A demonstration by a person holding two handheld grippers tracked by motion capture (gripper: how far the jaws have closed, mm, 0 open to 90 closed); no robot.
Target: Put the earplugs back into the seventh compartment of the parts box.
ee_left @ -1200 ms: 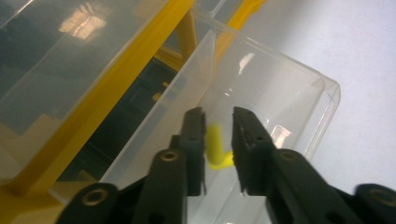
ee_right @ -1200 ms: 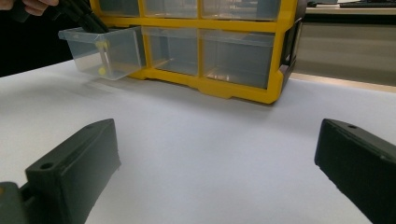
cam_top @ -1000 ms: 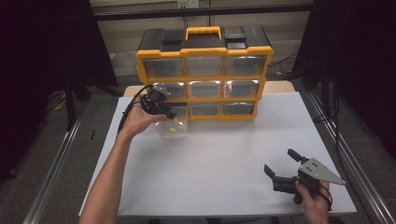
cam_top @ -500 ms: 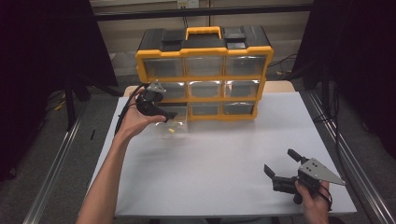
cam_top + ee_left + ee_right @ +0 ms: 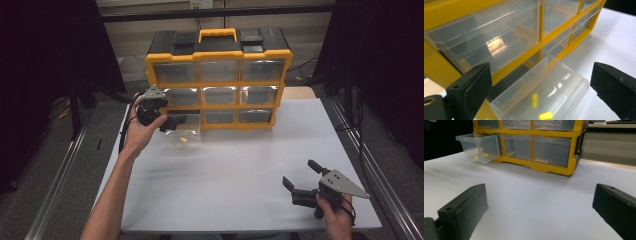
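Observation:
A yellow and black organizer with clear drawers stands at the back of the white table. Its bottom-left drawer is pulled out, and two small yellow pieces lie in it. My left gripper hovers just above and left of that drawer. Its jaws have just been opening and stand open, nothing between them. In the left gripper view the drawer lies below and beyond the jaws. My right gripper rests open near the table's front right, facing the organizer and the drawer.
The white table stretches between the two grippers. Dark curtains hang on both sides, and metal rails run along the floor at left and right. The other drawers of the organizer are pushed in.
My left gripper has opened and drawn slightly up and to the left, away from the pulled-out drawer. The right gripper has not moved.

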